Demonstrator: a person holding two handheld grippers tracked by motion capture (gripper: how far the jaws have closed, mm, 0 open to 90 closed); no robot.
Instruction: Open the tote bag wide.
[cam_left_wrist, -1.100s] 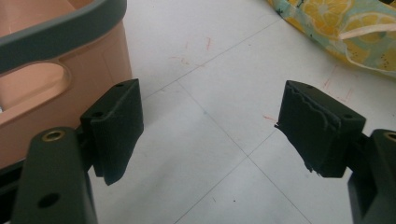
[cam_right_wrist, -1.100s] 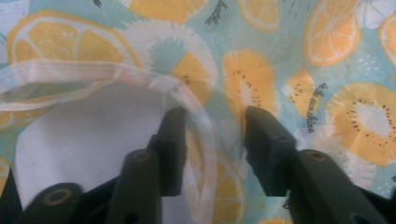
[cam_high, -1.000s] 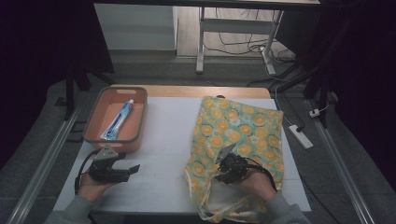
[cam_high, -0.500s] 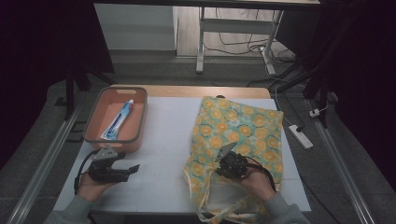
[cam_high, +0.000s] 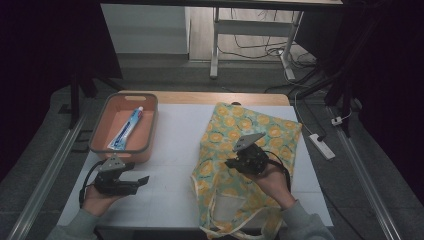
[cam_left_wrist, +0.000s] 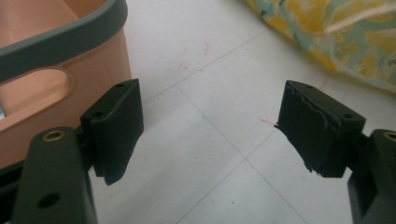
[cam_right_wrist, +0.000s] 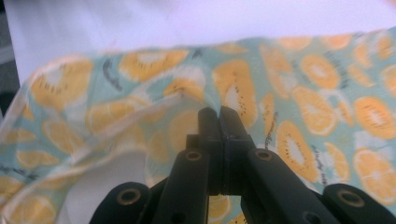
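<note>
Orange-printed cloth of the tote bag (cam_right_wrist: 299, 102) is bunching between the pads of the right gripper (cam_right_wrist: 218, 112), whose jaws have just been closing and are now pinched together on the fabric edge. Compared with a second ago, I am seeing that gripper (cam_high: 235, 161) riding higher, with the bag's (cam_high: 260, 130) near side lifting under it while the rest is lying flat beyond it on the white table (cam_high: 170, 150). The left gripper (cam_left_wrist: 210, 126) is staying put, jaws wide apart with nothing between them, the orange bin (cam_left_wrist: 51, 70) just beside its left jaw and holding a toothpaste tube (cam_high: 126, 130).
</note>
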